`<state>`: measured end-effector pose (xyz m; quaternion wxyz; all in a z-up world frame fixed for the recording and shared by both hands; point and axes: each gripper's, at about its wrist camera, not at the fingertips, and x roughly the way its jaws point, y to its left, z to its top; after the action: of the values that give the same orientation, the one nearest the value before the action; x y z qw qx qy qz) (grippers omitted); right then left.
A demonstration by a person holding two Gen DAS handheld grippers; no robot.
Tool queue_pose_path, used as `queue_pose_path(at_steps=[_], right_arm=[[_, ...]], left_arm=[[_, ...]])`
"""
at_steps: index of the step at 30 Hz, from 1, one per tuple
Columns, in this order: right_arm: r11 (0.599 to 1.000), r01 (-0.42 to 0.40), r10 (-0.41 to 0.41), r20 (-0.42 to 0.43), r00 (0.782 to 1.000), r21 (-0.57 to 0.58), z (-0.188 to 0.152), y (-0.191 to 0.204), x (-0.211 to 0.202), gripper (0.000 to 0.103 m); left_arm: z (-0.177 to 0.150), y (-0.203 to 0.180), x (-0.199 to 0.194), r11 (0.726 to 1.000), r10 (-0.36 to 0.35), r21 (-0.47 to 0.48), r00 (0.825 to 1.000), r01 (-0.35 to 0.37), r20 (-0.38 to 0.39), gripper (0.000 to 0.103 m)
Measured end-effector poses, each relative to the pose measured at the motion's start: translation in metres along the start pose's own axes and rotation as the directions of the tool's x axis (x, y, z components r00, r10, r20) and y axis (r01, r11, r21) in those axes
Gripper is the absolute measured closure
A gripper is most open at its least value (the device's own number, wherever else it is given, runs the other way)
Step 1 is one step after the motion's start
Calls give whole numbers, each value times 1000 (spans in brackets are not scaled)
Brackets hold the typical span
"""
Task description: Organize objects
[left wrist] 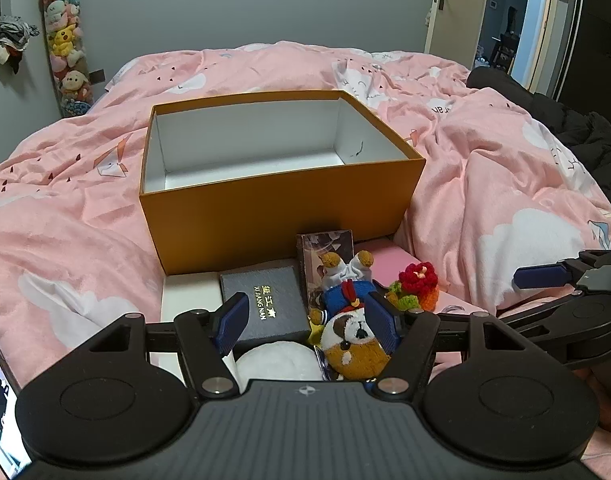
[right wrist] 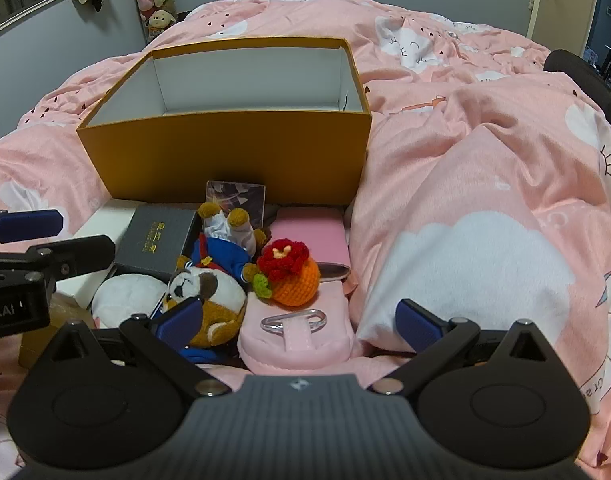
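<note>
An open, empty orange box (left wrist: 281, 204) (right wrist: 233, 152) stands on the pink bed. In front of it lies a pile: a grey gift box (left wrist: 265, 304) (right wrist: 157, 236), a plush dog in blue clothes (left wrist: 353, 332) (right wrist: 209, 284), a crocheted orange with a red flower (right wrist: 289, 272) (left wrist: 417, 284), a pink pouch with a metal clip (right wrist: 301, 332), a white round plush (left wrist: 277, 364) (right wrist: 125, 296) and a dark card box (left wrist: 325, 244) (right wrist: 235, 196). My left gripper (left wrist: 309, 320) is open above the grey box and the dog. My right gripper (right wrist: 301, 316) is open over the pink pouch.
A rumpled pink duvet (left wrist: 505, 168) (right wrist: 485, 160) covers the bed, with a raised fold right of the pile. A white flat box (left wrist: 189, 296) lies under the pile. A tube of plush toys (left wrist: 67, 40) stands at the wall. A door (left wrist: 449, 4) is at the back right.
</note>
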<state>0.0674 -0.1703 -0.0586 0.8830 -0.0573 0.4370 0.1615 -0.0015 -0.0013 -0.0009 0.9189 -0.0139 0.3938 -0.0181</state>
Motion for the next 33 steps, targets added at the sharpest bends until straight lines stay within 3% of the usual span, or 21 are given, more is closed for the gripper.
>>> queue_pose_path(at_steps=[12, 17, 18, 22, 27, 30, 33], right_arm=[[1000, 1, -1, 1, 1000, -2, 0, 1, 0, 1], [1000, 10, -8, 90, 996, -25, 7, 3, -16, 1], [999, -7, 10, 98, 995, -37, 10, 6, -18, 2], [988, -124, 129, 45, 991, -86, 17, 20, -15, 31], [944, -280, 274, -56, 960, -173, 14, 46, -10, 48], [894, -387, 371, -111, 922, -227, 8, 64, -12, 49], [831, -458, 432, -154, 889, -314, 0, 83, -21, 49]], left_arm=[[0, 3, -1, 1000, -21, 11, 1000, 21, -5, 25], [9, 31, -16, 999, 10, -53, 1000, -9, 16, 32], [11, 36, -18, 998, 9, -63, 1000, -9, 10, 36], [15, 53, -23, 995, -44, -89, 999, 42, -25, 41], [7, 61, -26, 995, -73, -73, 993, 66, -97, 41], [-2, 63, -28, 998, -39, -54, 991, 32, -125, 54], [-10, 65, -31, 998, -52, -49, 987, 45, -150, 54]])
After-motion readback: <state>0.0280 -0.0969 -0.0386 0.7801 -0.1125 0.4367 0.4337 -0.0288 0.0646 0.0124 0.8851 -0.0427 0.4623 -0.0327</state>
